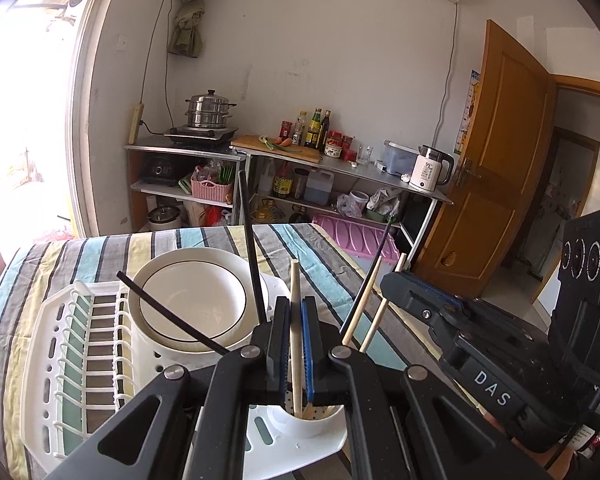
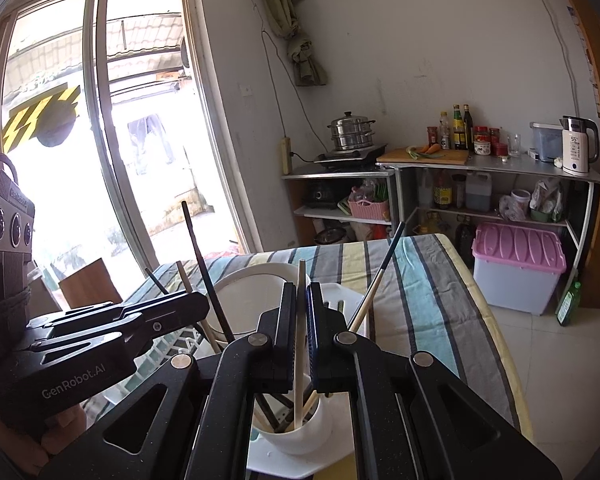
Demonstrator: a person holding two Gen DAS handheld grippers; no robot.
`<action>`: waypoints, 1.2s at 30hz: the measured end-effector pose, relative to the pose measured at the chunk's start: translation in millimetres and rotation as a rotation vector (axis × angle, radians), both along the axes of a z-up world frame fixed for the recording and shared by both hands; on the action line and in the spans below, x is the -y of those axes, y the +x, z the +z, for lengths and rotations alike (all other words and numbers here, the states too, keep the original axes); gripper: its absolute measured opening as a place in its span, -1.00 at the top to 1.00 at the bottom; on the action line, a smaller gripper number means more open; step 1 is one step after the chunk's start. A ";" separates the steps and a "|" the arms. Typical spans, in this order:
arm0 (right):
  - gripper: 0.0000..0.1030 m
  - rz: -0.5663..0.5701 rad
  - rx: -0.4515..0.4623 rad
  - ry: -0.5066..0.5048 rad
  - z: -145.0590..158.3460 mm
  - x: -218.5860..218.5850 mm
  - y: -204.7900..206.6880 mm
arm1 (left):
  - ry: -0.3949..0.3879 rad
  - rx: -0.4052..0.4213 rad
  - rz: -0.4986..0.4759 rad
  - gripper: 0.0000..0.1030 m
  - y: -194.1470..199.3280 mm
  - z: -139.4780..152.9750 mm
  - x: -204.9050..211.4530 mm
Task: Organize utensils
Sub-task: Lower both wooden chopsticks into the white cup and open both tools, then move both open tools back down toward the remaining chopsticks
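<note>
My left gripper (image 1: 296,304) is shut on a pale wooden chopstick (image 1: 295,280) whose lower end stands in the white utensil cup (image 1: 306,424) of the white dish rack (image 1: 48,360). My right gripper (image 2: 301,292) is shut on another pale wooden chopstick (image 2: 301,276), its lower end in the same cup (image 2: 300,436). Several black and wooden chopsticks (image 1: 252,248) lean in the cup. Each gripper shows in the other's view, the right one (image 1: 404,280) beside the left, the left one (image 2: 196,300) beside the right.
White bowls (image 1: 188,300) stand in the rack on a striped tablecloth (image 1: 320,248). Behind are metal shelves (image 1: 340,168) with bottles, a steamer pot (image 1: 210,110), a kettle (image 1: 430,168), a pink-lidded bin (image 2: 516,268), a wooden door (image 1: 492,160) and a sliding glass door (image 2: 100,140).
</note>
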State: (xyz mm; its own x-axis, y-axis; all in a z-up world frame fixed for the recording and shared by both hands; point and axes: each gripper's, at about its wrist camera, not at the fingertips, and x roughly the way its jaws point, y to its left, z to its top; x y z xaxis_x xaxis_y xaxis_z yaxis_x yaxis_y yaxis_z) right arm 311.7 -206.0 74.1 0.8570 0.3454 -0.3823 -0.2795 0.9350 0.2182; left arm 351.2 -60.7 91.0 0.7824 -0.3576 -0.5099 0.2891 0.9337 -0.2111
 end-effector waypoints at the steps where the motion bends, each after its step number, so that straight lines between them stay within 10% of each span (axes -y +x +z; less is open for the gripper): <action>1: 0.91 -0.002 -0.001 0.000 -1.0 0.0 -2.5 | -0.001 -0.004 0.001 0.90 -3.3 0.3 -0.9; 22: 0.74 -0.010 -0.031 -0.011 -3.2 9.1 -53.7 | -0.017 -0.085 0.038 0.87 -64.2 -10.6 -17.6; 36: 0.74 0.002 -0.050 0.005 -26.8 19.1 -141.5 | 0.037 -0.045 0.058 0.86 -170.8 -35.5 -36.9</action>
State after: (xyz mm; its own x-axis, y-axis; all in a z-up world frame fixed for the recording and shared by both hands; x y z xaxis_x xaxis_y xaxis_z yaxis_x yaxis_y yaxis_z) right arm 170.2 -225.0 47.3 0.8363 0.3488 -0.4229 -0.2697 0.9335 0.2364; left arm 180.4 -23.8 55.5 0.7772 -0.2929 -0.5570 0.2256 0.9559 -0.1879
